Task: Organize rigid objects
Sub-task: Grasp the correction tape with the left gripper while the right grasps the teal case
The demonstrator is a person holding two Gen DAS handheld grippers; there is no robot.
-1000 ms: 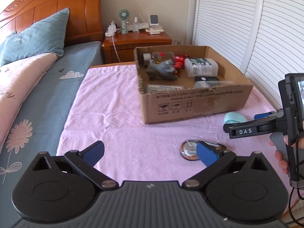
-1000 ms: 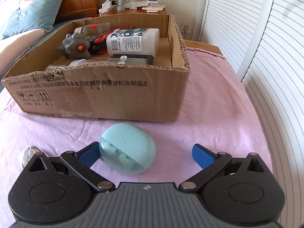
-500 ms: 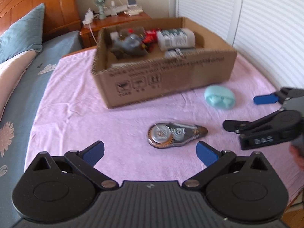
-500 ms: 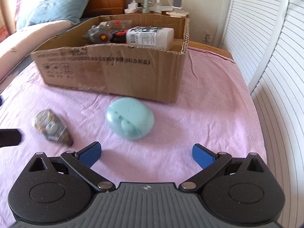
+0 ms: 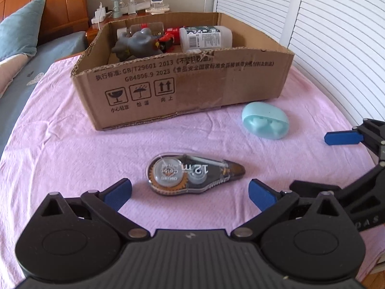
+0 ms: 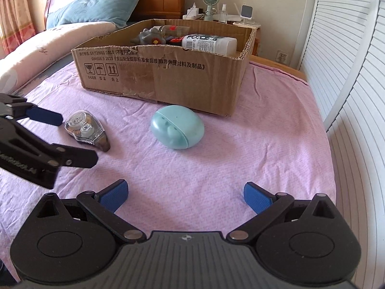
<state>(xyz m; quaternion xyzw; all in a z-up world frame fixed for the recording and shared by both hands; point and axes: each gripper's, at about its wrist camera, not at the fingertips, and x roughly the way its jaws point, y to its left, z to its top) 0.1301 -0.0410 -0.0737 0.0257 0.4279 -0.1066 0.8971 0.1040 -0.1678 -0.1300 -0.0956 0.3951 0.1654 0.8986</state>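
Observation:
A clear correction-tape dispenser (image 5: 192, 174) lies flat on the pink cloth, just ahead of my open, empty left gripper (image 5: 190, 192). It also shows in the right wrist view (image 6: 85, 127). A pale blue egg-shaped case (image 5: 264, 124) lies to its right, near the cardboard box (image 5: 192, 91). In the right wrist view the case (image 6: 177, 127) lies well ahead of my open, empty right gripper (image 6: 185, 195). The box (image 6: 168, 79) holds a white bottle (image 6: 209, 44), a grey toy (image 6: 150, 37) and other items.
The pink cloth (image 6: 264, 144) covers a table beside a bed with a blue pillow (image 6: 96, 7). White louvred doors (image 6: 349, 96) stand close on the right. A nightstand (image 5: 134, 12) with a small fan stands behind the box.
My left gripper swung right and came in close over the tape dispenser. My right gripper drew back from the blue case, which had been between its fingers.

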